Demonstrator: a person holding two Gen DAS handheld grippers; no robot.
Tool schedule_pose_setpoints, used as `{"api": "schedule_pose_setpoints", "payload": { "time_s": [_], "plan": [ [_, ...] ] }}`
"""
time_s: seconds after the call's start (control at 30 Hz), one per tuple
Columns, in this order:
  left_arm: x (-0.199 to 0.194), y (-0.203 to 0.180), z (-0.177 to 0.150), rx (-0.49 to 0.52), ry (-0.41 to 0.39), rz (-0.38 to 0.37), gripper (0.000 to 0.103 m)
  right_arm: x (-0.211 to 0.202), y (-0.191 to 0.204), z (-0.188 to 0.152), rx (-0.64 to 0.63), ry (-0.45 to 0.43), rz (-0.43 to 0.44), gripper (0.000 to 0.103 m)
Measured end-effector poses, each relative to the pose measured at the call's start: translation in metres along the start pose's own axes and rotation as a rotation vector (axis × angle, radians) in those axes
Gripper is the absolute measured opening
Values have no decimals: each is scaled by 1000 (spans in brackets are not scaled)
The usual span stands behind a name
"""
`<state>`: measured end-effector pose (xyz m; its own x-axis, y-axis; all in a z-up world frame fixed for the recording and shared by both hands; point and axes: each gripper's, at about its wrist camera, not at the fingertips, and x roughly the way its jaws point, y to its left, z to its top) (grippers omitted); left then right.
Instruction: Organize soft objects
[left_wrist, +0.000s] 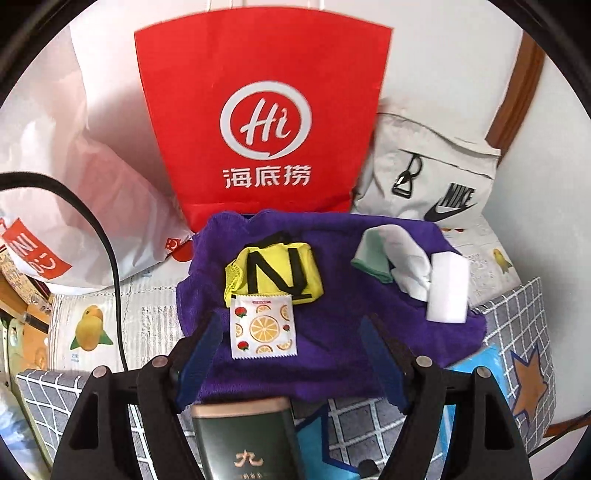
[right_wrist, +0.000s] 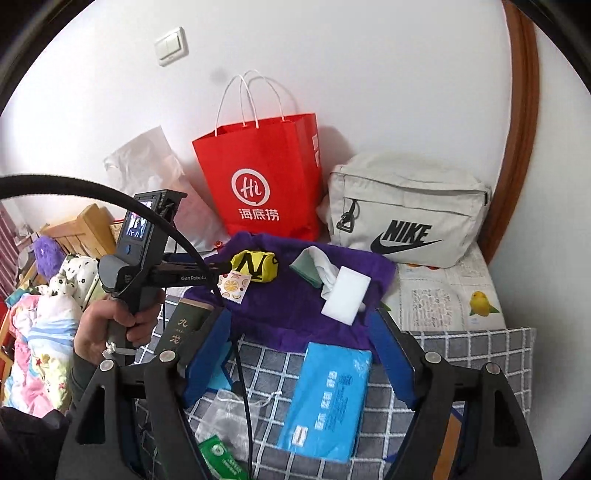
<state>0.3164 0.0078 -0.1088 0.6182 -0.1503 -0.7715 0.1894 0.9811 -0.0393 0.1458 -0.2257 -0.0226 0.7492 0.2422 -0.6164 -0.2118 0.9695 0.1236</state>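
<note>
Nearest, left tongs (left_wrist: 291, 354) spread wide and empty over the purple towel (left_wrist: 332, 354), fruit-print sachet (left_wrist: 263, 326) between the fingers; right tongs (right_wrist: 299, 354) likewise wide and bare, above the blue tissue pack (right_wrist: 325, 402) on the checked bed cover (right_wrist: 461, 354). Farther on the towel: yellow pouch (left_wrist: 275, 271) touching the sachet, white sponge (left_wrist: 447, 288) on pale cloths (left_wrist: 391, 254); behind, red paper bag (left_wrist: 262, 110) and grey Nike bag (left_wrist: 424, 173). Risk, likely: pinching towel pile along with the thin sachet, dragging pouch and sponge askew; black cable (right_wrist: 177, 236) snagging.
</note>
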Motion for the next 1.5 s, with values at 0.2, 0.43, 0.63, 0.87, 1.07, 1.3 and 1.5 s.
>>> {"api": "schedule_pose_setpoints", "payload": {
  "time_s": [0.2, 0.43, 0.63, 0.87, 1.07, 1.3, 1.5],
  "plan": [
    [-19, -6, -15, 3, -5, -3, 78, -34, 1, -12, 4, -40, -13, 78],
    [-46, -14, -28, 32, -32, 13, 78, -55, 11, -17, -9, -56, -16, 78],
    [-66, -17, -42, 21, -54, 16, 78, -82, 25, -23, -43, -103, 28, 78],
    [-72, -21, -66, 23, -48, -14, 79, -95, 35, -32, -53, -110, 26, 78],
    [-87, -21, -74, 30, -71, -2, 79, -116, 45, -36, -91, -155, 35, 78],
    [-104, -24, -86, 34, -94, 3, 79, -123, 48, -41, -86, -149, 40, 78],
    [-112, -25, -104, 49, -91, 23, 79, -138, 58, -50, -116, -183, 61, 79]
  ]
}}
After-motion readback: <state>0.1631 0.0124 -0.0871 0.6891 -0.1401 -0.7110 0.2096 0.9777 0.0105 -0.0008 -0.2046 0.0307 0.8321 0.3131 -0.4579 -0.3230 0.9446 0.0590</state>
